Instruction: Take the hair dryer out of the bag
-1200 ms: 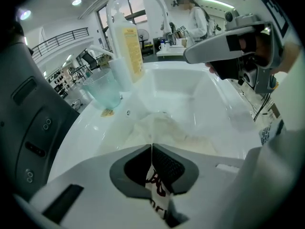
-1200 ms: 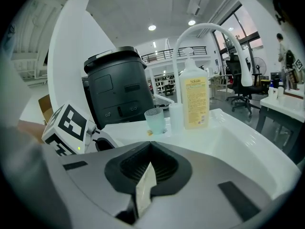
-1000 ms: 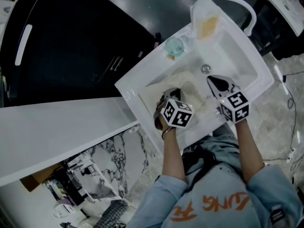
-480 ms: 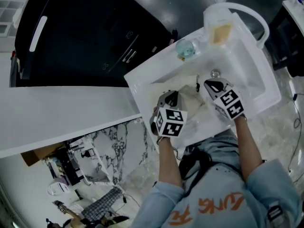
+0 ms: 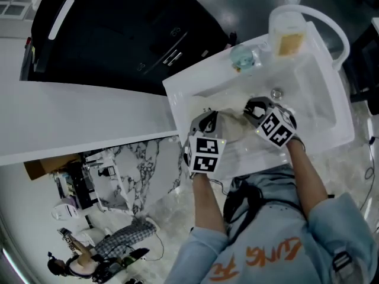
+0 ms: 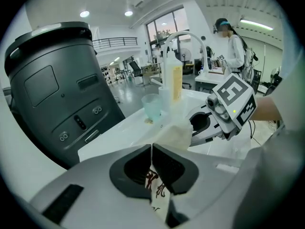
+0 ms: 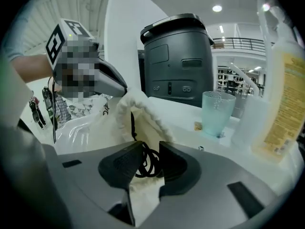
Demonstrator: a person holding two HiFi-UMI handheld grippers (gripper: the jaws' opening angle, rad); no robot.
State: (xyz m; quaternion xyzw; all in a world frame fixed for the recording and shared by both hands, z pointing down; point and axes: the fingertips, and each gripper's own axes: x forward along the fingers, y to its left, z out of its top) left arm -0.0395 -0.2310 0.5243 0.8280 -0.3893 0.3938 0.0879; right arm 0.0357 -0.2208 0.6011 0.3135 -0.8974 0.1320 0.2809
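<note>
A cream drawstring bag (image 5: pixel 234 126) lies in the white sink (image 5: pixel 177 99). My left gripper (image 5: pixel 208 122) is shut on a printed fold of the bag's cloth (image 6: pixel 157 190) and holds its rim (image 7: pixel 143 109) up. My right gripper (image 7: pixel 152 149) sits at the bag's mouth. Its jaws have just been opening, and a coil of black cord (image 7: pixel 148 165) lies between them without being pinched. The hair dryer's body is hidden inside the bag. In the head view the right gripper (image 5: pixel 251 107) stands just right of the left one, over the bag.
A pale green cup (image 5: pixel 243 57), a soap bottle (image 5: pixel 289 31) and a white arched faucet (image 5: pixel 333 23) stand at the sink's far rim. A big dark appliance (image 5: pixel 118 34) is behind, a white counter (image 5: pixel 77 117) to the left. A person (image 6: pixel 233 46) stands in the background.
The right gripper has swung left and down to the bag's mouth. The left gripper has risen a little with the bag's rim. The head view has shifted.
</note>
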